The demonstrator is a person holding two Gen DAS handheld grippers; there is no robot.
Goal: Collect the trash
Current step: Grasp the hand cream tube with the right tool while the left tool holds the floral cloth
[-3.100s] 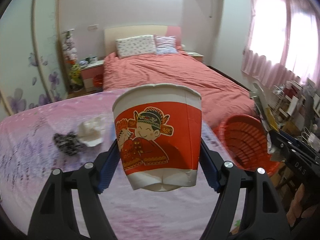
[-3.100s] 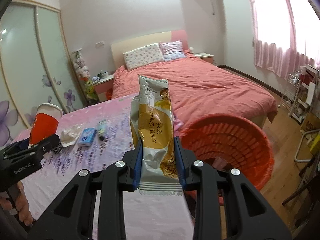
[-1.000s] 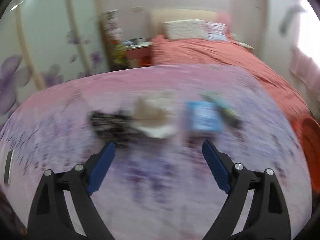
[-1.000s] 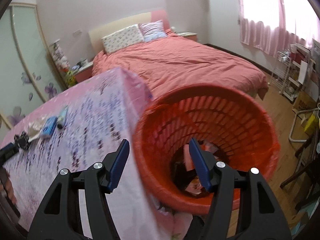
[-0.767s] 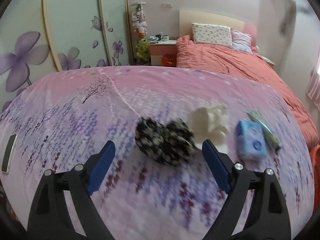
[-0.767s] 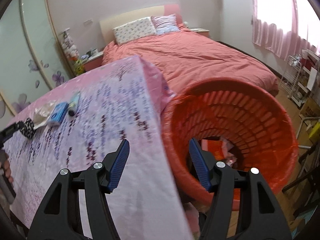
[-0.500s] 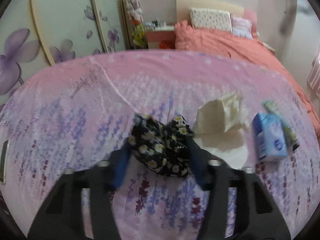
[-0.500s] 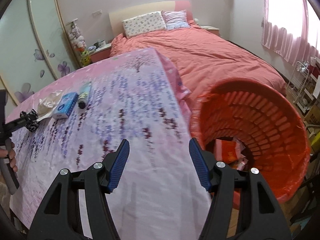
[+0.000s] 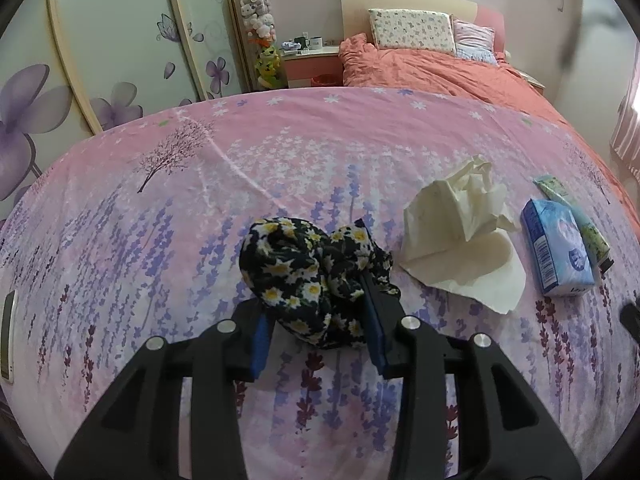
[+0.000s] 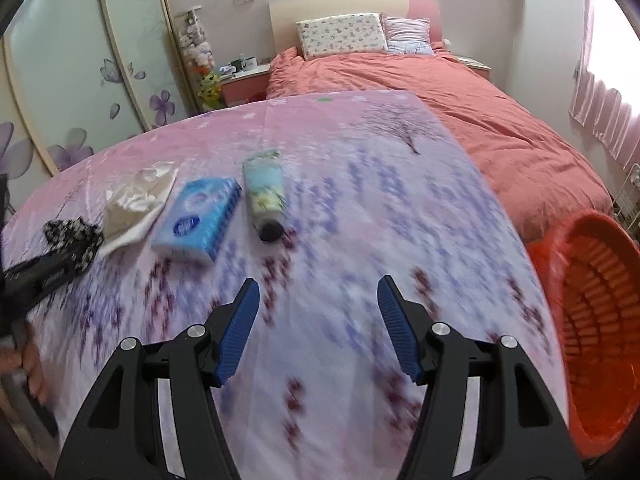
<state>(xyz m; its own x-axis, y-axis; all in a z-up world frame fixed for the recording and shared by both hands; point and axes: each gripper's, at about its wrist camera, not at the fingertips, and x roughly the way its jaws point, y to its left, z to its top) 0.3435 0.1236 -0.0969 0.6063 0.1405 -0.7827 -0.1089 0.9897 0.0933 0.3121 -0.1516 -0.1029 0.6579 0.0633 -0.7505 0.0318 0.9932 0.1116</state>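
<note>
left wrist view: left hand-held gripper (image 9: 316, 300), just closing, pinches a crumpled black daisy-print cloth (image 9: 312, 280).

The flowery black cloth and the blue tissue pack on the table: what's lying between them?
A crumpled cream paper wrapper lies between the flowery black cloth and the blue tissue pack; both wrist views show it.

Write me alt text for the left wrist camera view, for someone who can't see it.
The left gripper has just closed its blue pads on a bunched black daisy-print cloth lying on a pink floral tablecloth. To the right lie a crumpled tissue, a blue tissue pack and a green tube.
</note>
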